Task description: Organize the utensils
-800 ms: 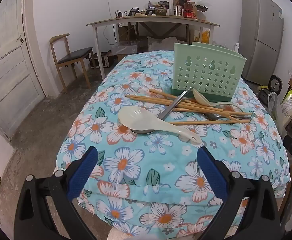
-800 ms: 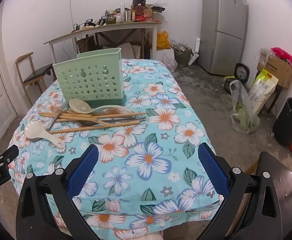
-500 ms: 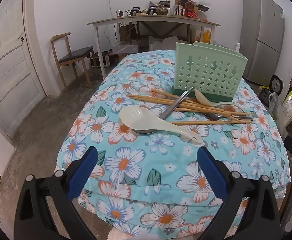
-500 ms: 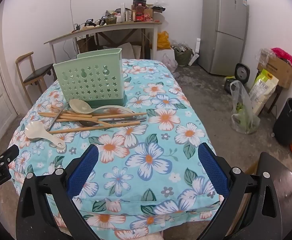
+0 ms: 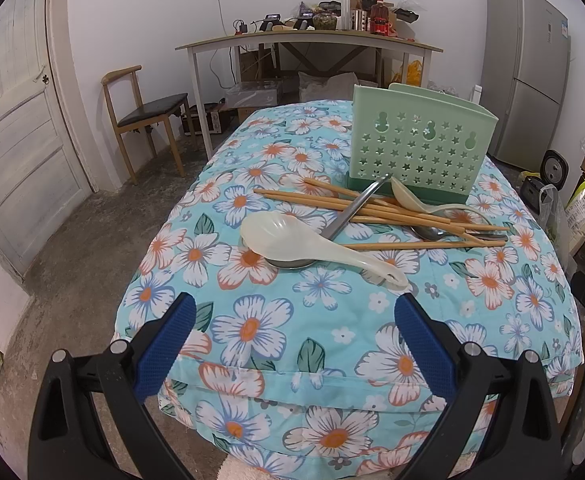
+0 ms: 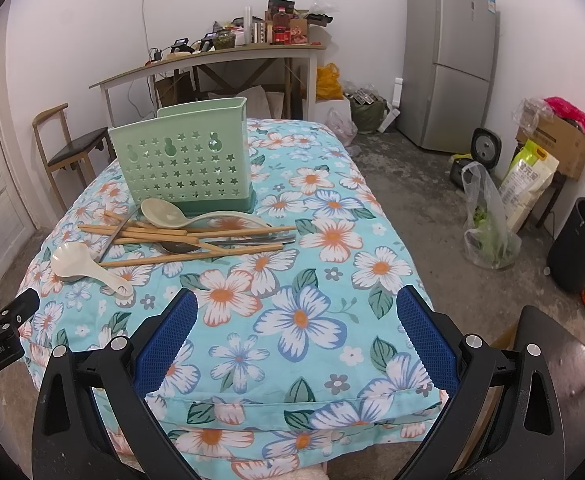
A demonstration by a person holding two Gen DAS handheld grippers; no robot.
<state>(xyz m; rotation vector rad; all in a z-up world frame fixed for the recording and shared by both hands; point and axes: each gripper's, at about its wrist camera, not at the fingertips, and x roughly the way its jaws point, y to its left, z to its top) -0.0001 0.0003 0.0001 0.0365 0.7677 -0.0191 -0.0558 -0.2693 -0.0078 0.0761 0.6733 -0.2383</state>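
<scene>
The left gripper and the right gripper are both seen with jaws wide apart, nothing between them, low in their frames above the near edge of the flowered bench. The green holder is placed upright at centre right of the left wrist view; its inside cannot be seen. Before it a heap is formed by chopsticks, a pale rice paddle, a pale spoon and a metal spoon whose bowl is largely hidden under the paddle. "GenRobot.AI" is read at the lower left edge of the right wrist view; the fridge label is too small to read.
</scene>
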